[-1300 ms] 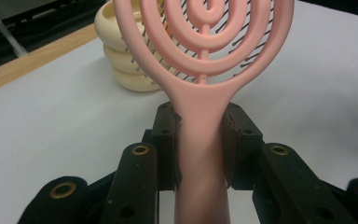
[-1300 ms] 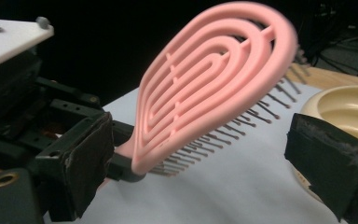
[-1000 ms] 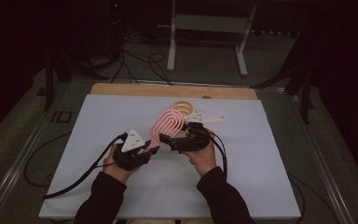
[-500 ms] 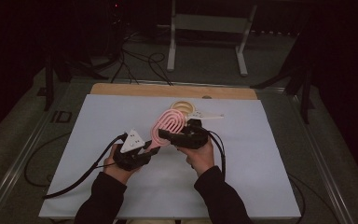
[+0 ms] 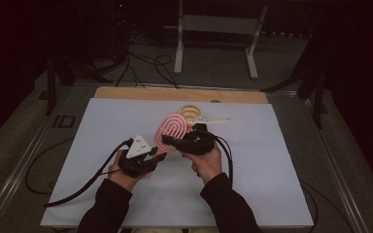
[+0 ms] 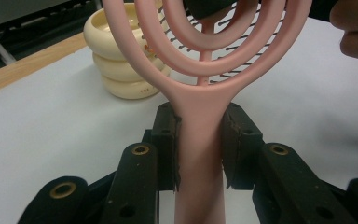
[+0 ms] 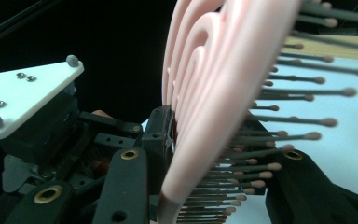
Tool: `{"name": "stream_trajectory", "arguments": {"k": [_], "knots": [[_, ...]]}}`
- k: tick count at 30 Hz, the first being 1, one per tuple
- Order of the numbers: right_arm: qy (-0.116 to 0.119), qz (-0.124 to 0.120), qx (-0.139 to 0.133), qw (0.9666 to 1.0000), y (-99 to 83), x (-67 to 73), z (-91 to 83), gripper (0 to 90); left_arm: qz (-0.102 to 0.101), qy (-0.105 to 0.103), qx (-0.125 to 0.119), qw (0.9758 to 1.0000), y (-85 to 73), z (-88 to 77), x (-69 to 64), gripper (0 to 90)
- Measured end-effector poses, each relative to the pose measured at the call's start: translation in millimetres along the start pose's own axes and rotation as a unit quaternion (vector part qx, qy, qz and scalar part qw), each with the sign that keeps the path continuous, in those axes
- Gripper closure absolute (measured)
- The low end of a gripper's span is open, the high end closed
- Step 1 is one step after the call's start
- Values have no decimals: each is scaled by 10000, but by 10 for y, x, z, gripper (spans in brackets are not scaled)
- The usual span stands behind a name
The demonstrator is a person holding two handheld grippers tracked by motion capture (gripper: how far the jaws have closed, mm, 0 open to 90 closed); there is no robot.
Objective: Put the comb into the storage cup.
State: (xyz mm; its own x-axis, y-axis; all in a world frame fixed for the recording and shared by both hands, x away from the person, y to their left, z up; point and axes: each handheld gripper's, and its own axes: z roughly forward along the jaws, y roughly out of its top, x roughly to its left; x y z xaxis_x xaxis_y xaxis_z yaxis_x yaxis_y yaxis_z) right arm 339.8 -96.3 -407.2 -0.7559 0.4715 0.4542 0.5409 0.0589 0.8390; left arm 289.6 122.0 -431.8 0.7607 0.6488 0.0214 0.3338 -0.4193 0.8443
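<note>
A pink hairbrush (image 5: 171, 127) with a looped open head is held up over the white mat (image 5: 272, 165). My left gripper (image 5: 156, 153) is shut on its handle (image 6: 200, 154); both pads press the handle's sides. My right gripper (image 5: 173, 141) comes in from the right and its jaws have just closed on the brush head (image 7: 214, 88). One pad lies against the smooth back, the other jaw sits among the bristles (image 7: 279, 140). Behind the brush stands a cream stack of rings (image 6: 121, 56).
The cream ringed object (image 5: 190, 111) sits near the mat's far edge, with a pale flat piece (image 5: 216, 119) lying beside it. A wooden board (image 5: 141, 93) borders the mat at the back. Cables (image 5: 85, 182) trail off the left gripper toward the near left.
The right gripper's jaws have closed onto the brush head. Both hands and the brush have stayed where they were.
</note>
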Motion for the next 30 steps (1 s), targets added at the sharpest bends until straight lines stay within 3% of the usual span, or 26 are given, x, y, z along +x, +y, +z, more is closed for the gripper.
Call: {"name": "stream_trajectory", "arguments": {"k": [21, 27, 30], "knots": [[47, -11, -124, 9999, 9, 48, 1, 637, 5, -117, -58, 9999, -6, -5, -2, 663], [21, -53, -118, 9999, 19, 56, -1, 637, -54, -166, -65, 9998, -1, -20, 8, 572], [13, -45, -111, 9999, 19, 62, 3, 637, -64, -145, -58, 9999, -2, -19, 12, 483]]}}
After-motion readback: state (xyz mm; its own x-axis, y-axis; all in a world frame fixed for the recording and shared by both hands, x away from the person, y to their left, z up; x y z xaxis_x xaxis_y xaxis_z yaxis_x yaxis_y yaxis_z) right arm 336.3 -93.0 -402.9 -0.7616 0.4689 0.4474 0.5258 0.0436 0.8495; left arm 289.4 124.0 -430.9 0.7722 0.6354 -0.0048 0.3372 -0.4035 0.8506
